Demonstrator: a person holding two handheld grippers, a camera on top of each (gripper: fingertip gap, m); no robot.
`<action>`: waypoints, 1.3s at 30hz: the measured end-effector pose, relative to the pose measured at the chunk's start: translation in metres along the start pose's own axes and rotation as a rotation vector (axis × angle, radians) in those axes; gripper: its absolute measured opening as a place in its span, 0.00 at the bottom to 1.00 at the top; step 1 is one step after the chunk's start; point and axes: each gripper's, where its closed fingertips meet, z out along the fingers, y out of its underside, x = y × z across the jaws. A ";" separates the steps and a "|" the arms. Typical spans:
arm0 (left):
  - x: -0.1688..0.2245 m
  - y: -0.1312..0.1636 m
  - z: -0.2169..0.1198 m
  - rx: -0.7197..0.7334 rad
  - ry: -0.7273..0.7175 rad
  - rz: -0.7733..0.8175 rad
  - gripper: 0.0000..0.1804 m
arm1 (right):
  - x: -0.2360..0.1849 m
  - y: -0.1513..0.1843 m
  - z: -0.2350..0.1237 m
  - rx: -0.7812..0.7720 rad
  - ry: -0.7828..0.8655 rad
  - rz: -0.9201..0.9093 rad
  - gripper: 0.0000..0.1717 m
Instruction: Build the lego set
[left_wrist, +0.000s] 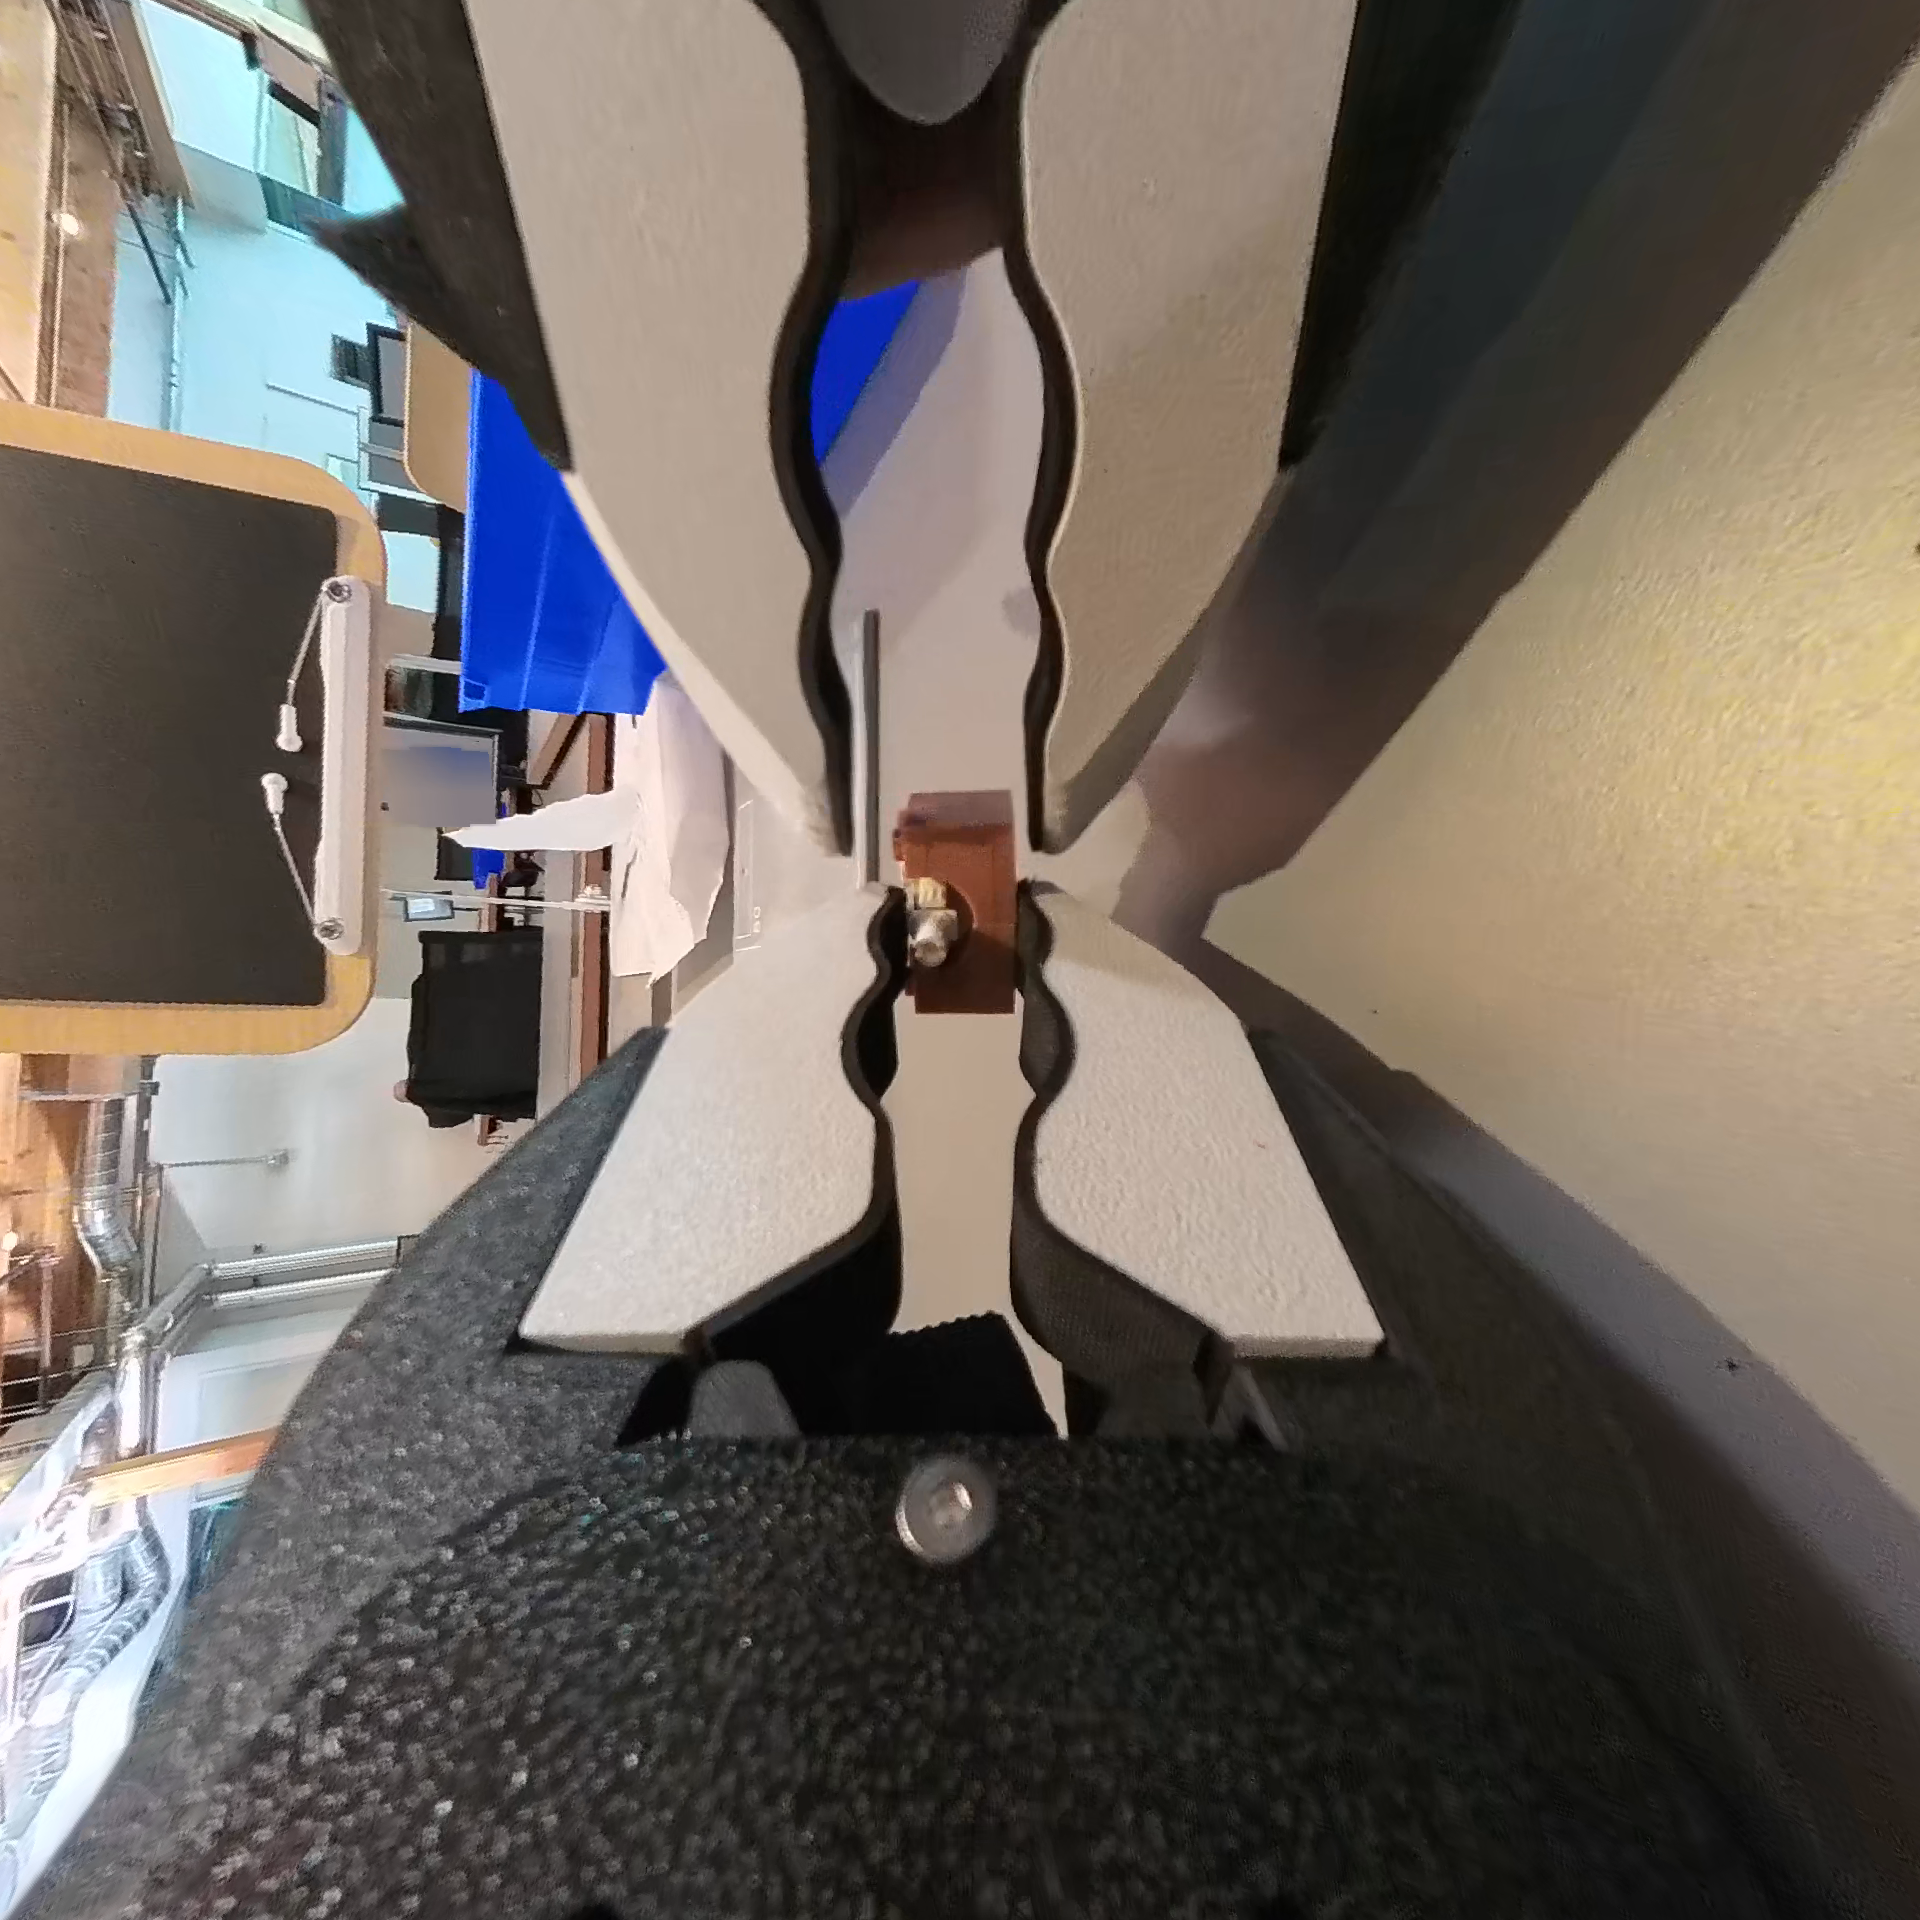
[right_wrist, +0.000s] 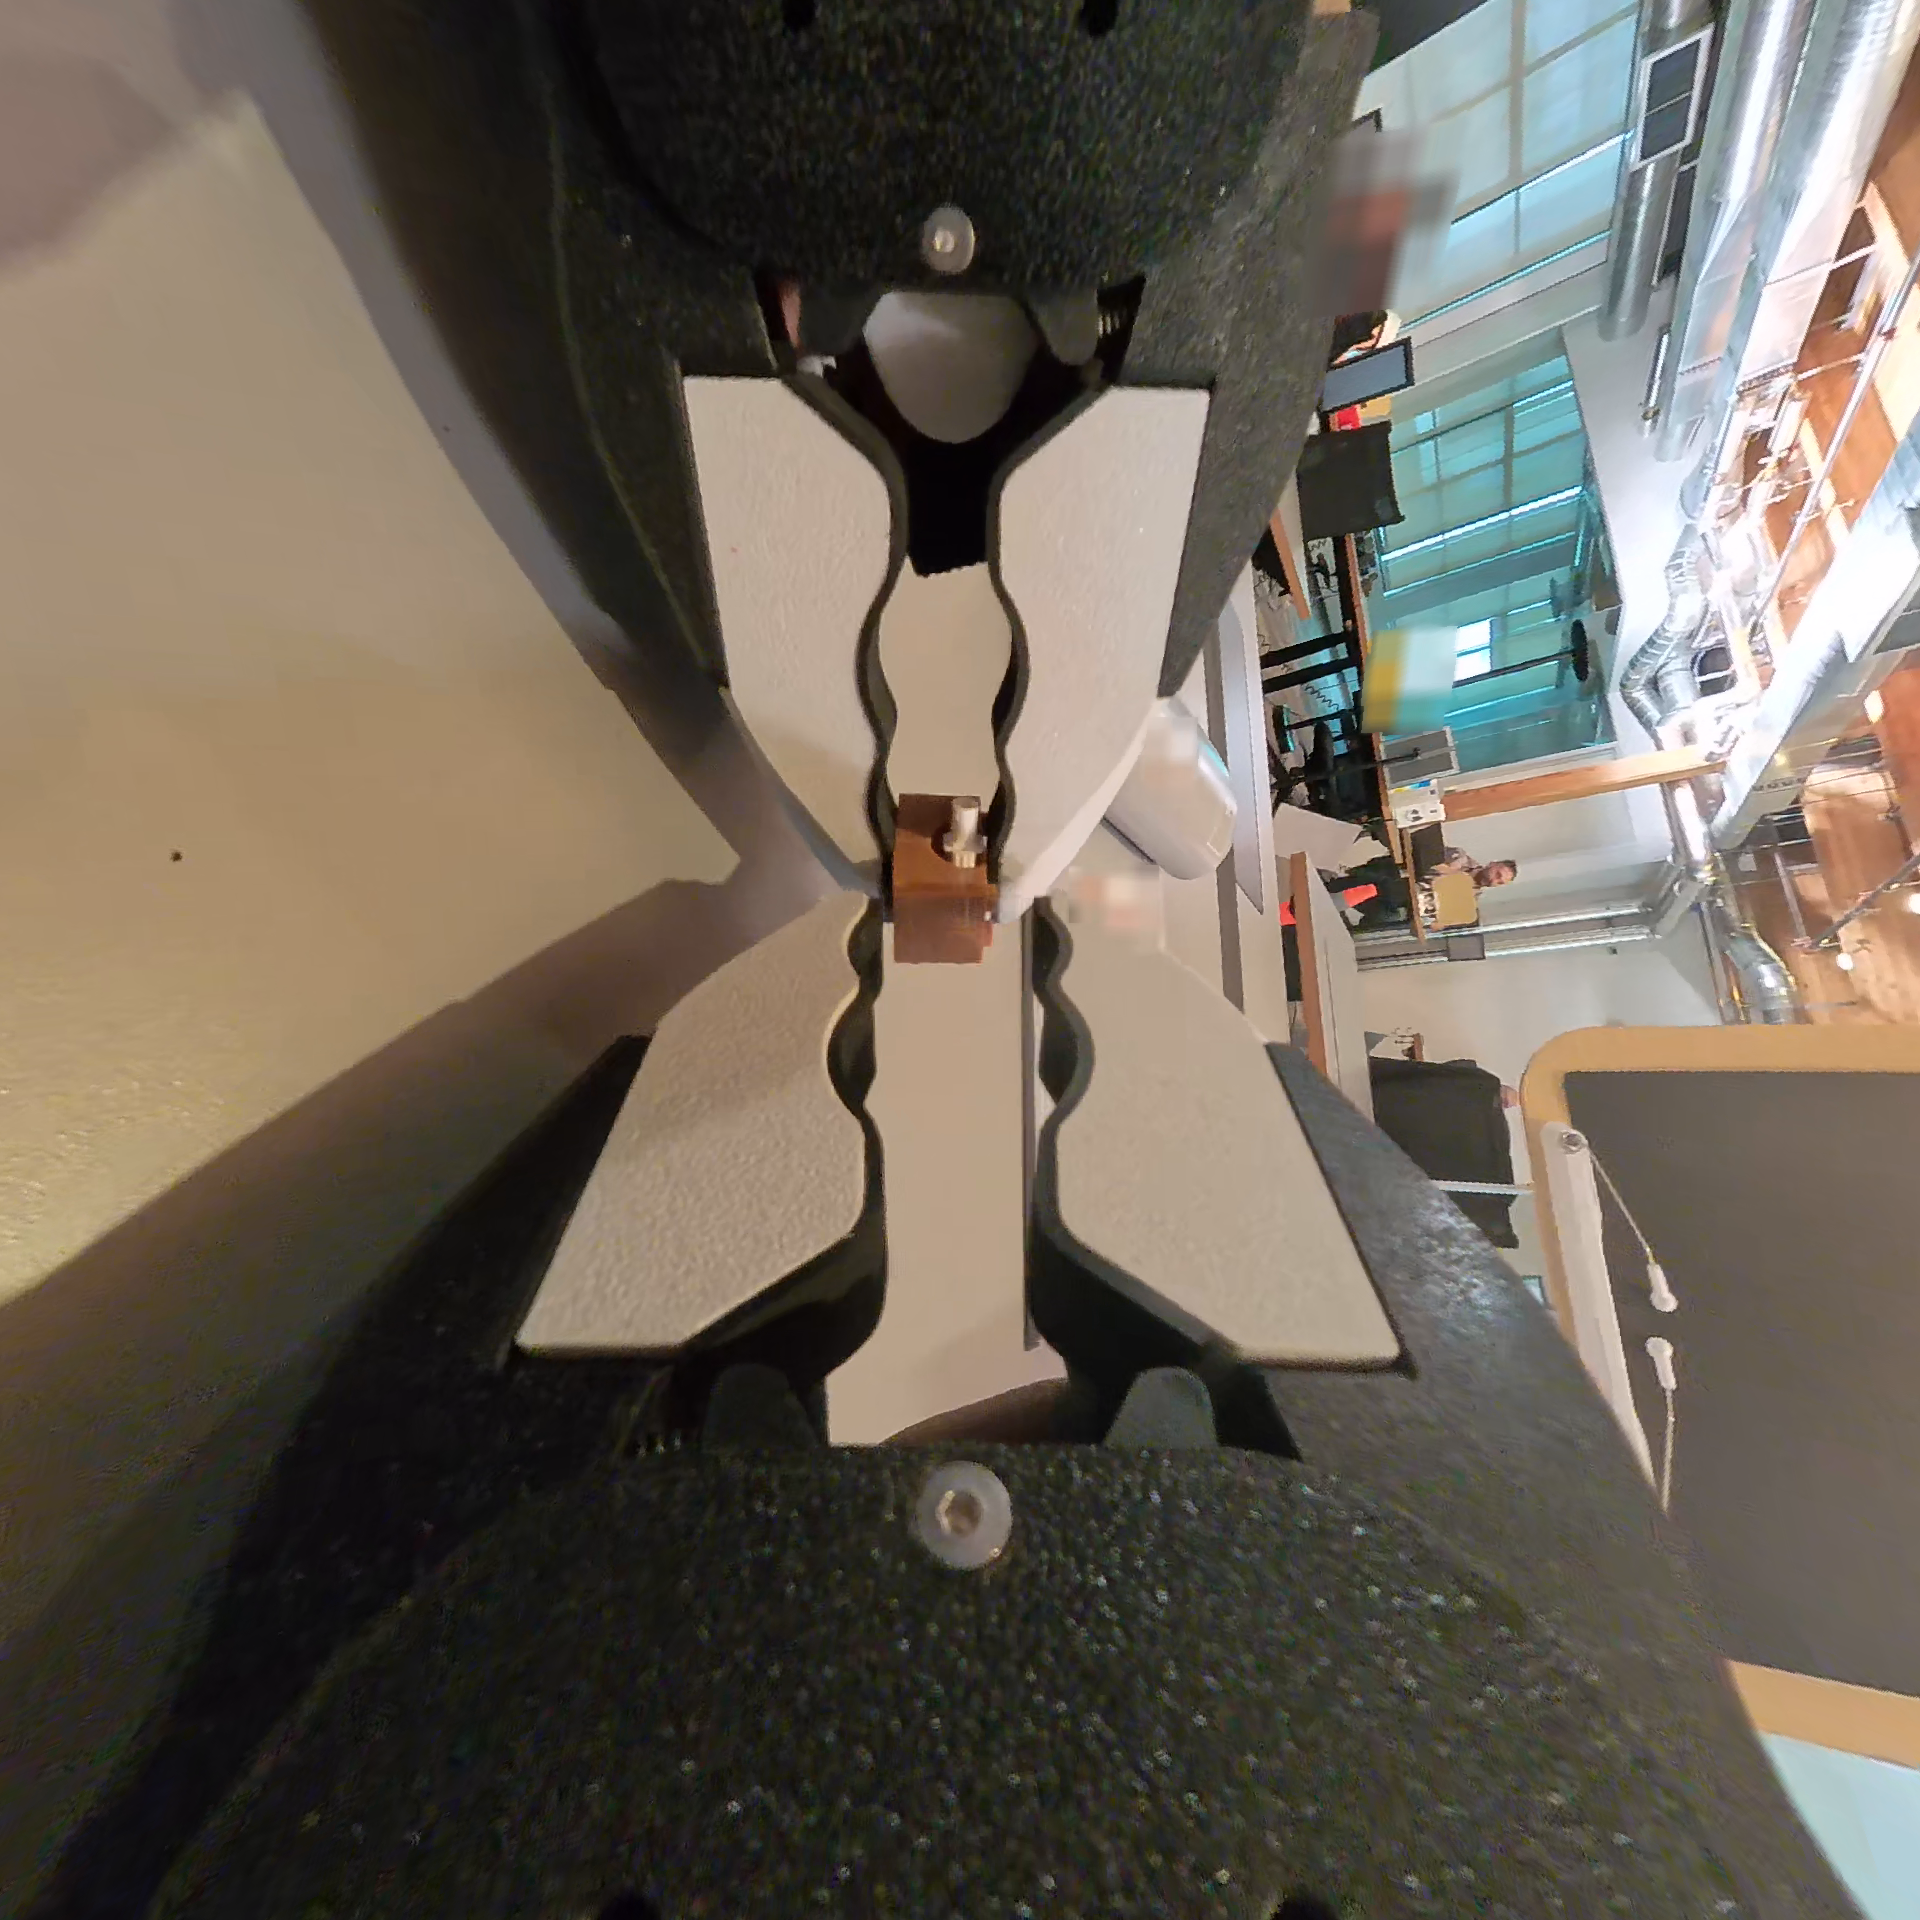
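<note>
A small brown block (left_wrist: 961, 971) with a short metal pin (left_wrist: 928, 928) set in one face hangs between two grippers that face each other tip to tip. My left gripper (left_wrist: 956, 899) is shut on the brown block, its pads pressing the block's sides; in the right wrist view it comes in from the top (right_wrist: 942, 831) and clamps the block (right_wrist: 935, 940), with the pin (right_wrist: 235, 824) between its fingers. My right gripper (right_wrist: 953, 935) is open, with its fingertips either side of the block's near end and a visible gap at each pad. It enters the left wrist view from the top (left_wrist: 945, 826).
A pale cream surface (left_wrist: 1610, 779) runs along one side of both views. A black board in a light wooden frame (left_wrist: 156, 727) stands close by. A blue sheet (left_wrist: 540, 582), white paper and a white rounded object (right_wrist: 1179, 800) lie farther off, and people sit at desks far behind. My two grippers' fingertips are within a few centimetres of each other.
</note>
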 end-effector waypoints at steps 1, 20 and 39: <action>0.001 0.000 0.000 -0.003 0.005 -0.001 0.11 | 0.000 -0.001 0.000 0.004 -0.003 -0.008 0.16; 0.006 0.000 0.000 -0.028 0.013 0.019 0.10 | -0.007 -0.005 -0.001 -0.001 -0.041 -0.027 0.10; 0.016 0.004 -0.011 0.039 0.172 0.008 0.20 | -0.003 0.017 -0.011 -0.021 -0.147 0.290 0.26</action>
